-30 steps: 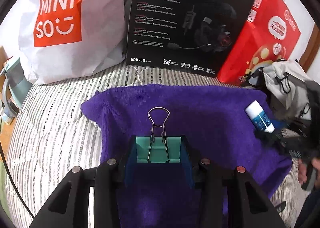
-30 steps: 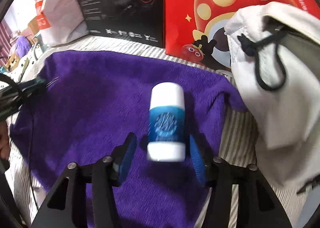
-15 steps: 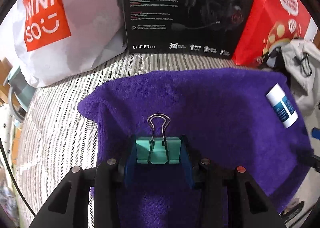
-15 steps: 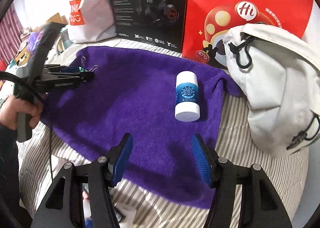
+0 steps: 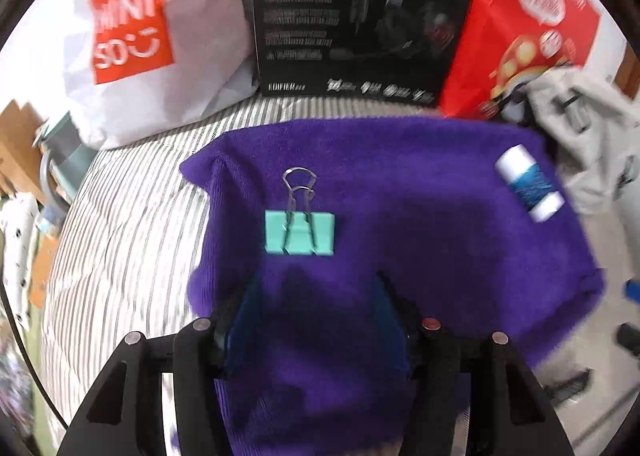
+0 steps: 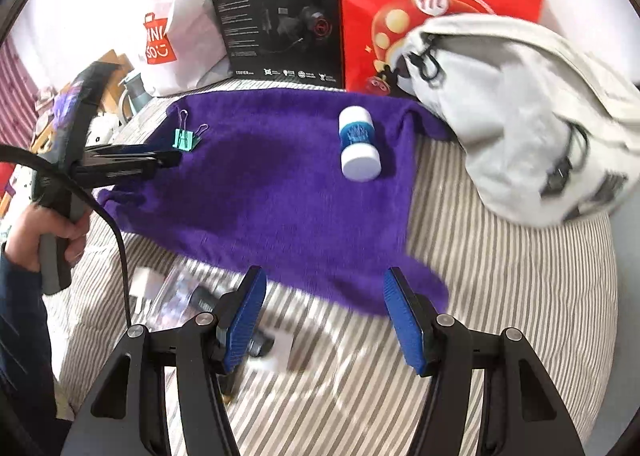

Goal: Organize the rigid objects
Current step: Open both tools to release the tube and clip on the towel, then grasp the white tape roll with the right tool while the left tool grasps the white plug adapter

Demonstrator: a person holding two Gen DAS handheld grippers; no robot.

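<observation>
Just ahead of my left gripper [image 5: 316, 308], jaws now spread empty, the binder clip [image 5: 299, 232] lies released: placed.

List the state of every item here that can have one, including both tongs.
Left tongs: open, empty, just short of the clip.
Right tongs: open, empty, over the towel's near edge.
Binder clip: released, lying on the purple towel, wire handles up.
Glue stick: capped, lying on its side on the towel.
</observation>
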